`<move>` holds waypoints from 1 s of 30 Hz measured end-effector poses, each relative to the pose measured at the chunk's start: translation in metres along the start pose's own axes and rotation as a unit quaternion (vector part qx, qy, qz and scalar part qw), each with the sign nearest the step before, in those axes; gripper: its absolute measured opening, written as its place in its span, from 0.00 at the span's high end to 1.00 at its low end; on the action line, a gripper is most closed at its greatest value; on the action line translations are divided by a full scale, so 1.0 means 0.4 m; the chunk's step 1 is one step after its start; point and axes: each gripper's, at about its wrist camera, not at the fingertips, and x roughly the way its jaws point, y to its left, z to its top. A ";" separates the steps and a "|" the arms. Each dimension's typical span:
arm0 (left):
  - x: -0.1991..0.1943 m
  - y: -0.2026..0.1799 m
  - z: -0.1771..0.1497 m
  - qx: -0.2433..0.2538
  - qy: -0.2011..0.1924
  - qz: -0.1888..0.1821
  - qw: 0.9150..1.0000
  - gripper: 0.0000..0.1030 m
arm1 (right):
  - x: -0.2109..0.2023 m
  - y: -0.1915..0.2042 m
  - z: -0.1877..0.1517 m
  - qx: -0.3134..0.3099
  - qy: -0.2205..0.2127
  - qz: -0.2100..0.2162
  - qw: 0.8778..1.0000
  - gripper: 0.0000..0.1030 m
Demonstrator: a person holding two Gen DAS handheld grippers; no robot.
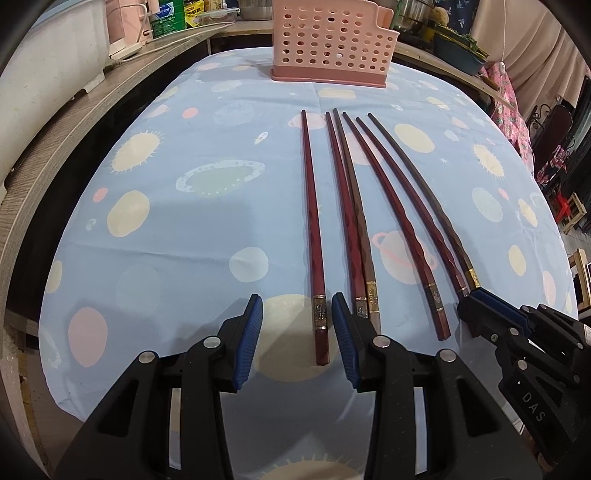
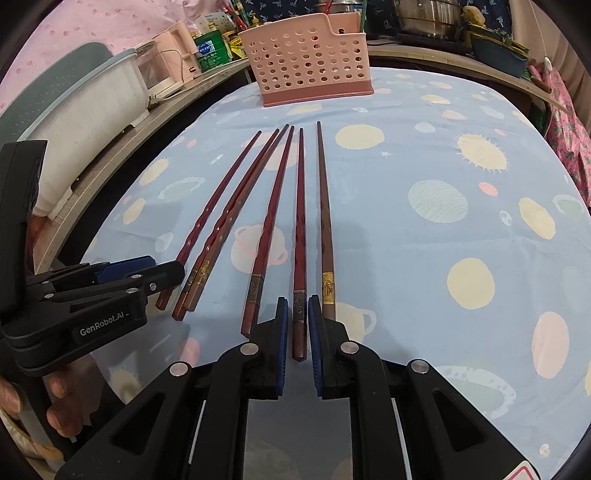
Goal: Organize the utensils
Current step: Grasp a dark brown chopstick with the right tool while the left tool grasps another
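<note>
Several dark red and brown chopsticks lie side by side on the blue planet-print tablecloth [image 1: 166,240], tips toward a pink perforated utensil holder [image 1: 330,40] at the far edge, also in the right wrist view [image 2: 310,59]. My left gripper [image 1: 297,306] is open, its jaws on either side of the leftmost chopstick's [image 1: 312,229] handle end. My right gripper [image 2: 298,306] is narrowly open around the handle of a red chopstick [image 2: 300,229], second from the right; the pads look just clear of it. Each gripper shows in the other's view: the right [image 1: 476,299], the left [image 2: 162,273].
A wooden shelf [image 1: 74,122] runs along the left with a white tub [image 1: 48,48], a kettle [image 2: 166,62] and jars. Pots and bowls [image 2: 428,18] stand behind the holder. Pink cloth [image 2: 569,122] hangs at the right.
</note>
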 end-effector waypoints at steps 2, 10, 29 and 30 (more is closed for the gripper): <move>0.000 0.001 0.000 0.001 -0.001 0.000 1.000 0.64 | -0.001 0.001 0.000 0.000 -0.001 0.000 1.000 0.88; -0.001 0.003 -0.001 -0.003 -0.001 -0.010 1.000 0.64 | -0.001 0.000 -0.001 0.001 -0.001 0.000 1.000 0.88; -0.001 -0.006 -0.011 0.003 -0.012 -0.015 1.000 0.55 | -0.003 -0.002 0.002 -0.001 -0.002 0.000 1.000 0.89; -0.001 -0.004 -0.011 0.001 -0.013 -0.017 1.000 0.55 | -0.002 -0.002 0.002 -0.002 -0.002 0.000 1.000 0.89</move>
